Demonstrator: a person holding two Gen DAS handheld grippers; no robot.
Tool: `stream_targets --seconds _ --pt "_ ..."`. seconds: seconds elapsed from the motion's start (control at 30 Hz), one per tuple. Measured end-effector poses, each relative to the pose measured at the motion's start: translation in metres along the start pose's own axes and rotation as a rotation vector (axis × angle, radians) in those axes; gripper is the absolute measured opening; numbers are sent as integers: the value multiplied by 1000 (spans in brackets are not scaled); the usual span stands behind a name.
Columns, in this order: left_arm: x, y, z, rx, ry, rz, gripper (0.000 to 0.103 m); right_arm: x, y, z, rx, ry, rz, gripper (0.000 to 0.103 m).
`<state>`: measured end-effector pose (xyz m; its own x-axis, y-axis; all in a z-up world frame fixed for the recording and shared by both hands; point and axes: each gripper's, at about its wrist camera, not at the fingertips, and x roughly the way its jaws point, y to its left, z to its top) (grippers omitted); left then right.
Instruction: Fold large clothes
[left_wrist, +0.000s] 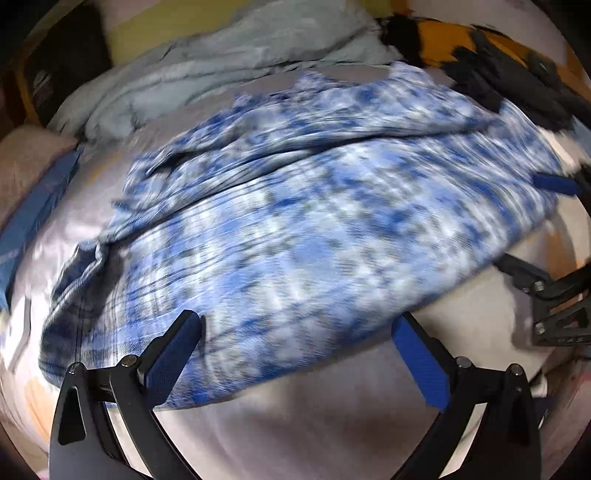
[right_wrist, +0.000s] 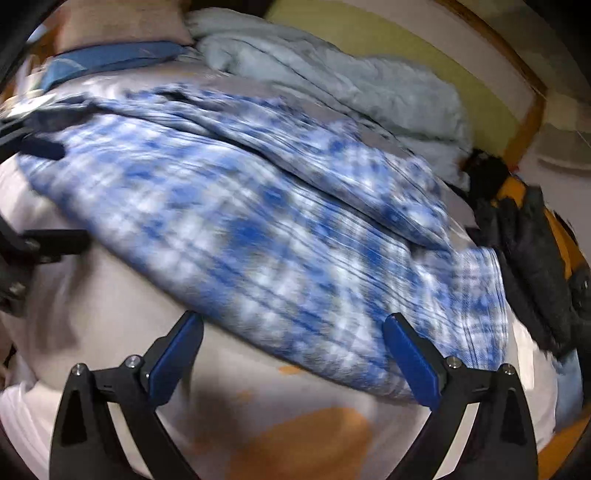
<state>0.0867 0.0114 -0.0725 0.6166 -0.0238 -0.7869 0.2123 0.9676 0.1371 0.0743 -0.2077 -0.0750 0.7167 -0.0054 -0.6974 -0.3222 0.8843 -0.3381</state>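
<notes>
A large blue-and-white plaid shirt (left_wrist: 295, 221) (right_wrist: 258, 221) lies spread across the pale bed sheet (left_wrist: 295, 424) (right_wrist: 110, 295), with a long fold running along its far side. Both views are blurred by motion. My left gripper (left_wrist: 295, 321) hovers open over the shirt's near edge, nothing between its fingers. My right gripper (right_wrist: 291, 321) is open too, just at the shirt's near hem. In the left wrist view the right gripper (left_wrist: 543, 225) shows at the shirt's right end. In the right wrist view the left gripper (right_wrist: 51, 194) shows at its left end, jaws apart.
A bunched pale blue-green blanket (left_wrist: 221, 66) (right_wrist: 351, 85) lies behind the shirt. A black-and-orange bundle (left_wrist: 480, 62) (right_wrist: 528, 240) sits at one end, a blue pillow (left_wrist: 33, 218) (right_wrist: 110, 59) at the other. A yellow-green panel (right_wrist: 388, 48) backs the bed.
</notes>
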Motion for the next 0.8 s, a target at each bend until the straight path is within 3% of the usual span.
stream_targets --seconds 0.23,0.33,0.4,0.43,0.5,0.53,0.57,0.67,0.8 --pt "9 46 -3 -200 31 131 103 11 -45 2 149 43 -71 73" --pt "10 60 -4 -226 3 179 99 12 -60 0 192 32 -150 47" --pt "9 66 -5 -241 -11 205 79 12 -67 -1 218 30 -196 32" --pt "7 68 -5 -242 -22 218 70 13 -72 -1 242 35 -216 31" --pt "3 69 -6 -225 -44 254 28 14 -85 -3 306 51 -242 26" --pt "1 68 -7 -221 -53 289 21 15 -93 -4 341 60 -248 22" --pt "-2 69 -8 -227 -66 306 12 15 -100 -5 376 60 -248 11" --pt "-15 80 -4 -281 -142 277 6 9 -113 -7 446 19 -197 4" --pt "-50 74 3 -248 -298 346 5 -22 -108 -3 428 -116 -261 3"
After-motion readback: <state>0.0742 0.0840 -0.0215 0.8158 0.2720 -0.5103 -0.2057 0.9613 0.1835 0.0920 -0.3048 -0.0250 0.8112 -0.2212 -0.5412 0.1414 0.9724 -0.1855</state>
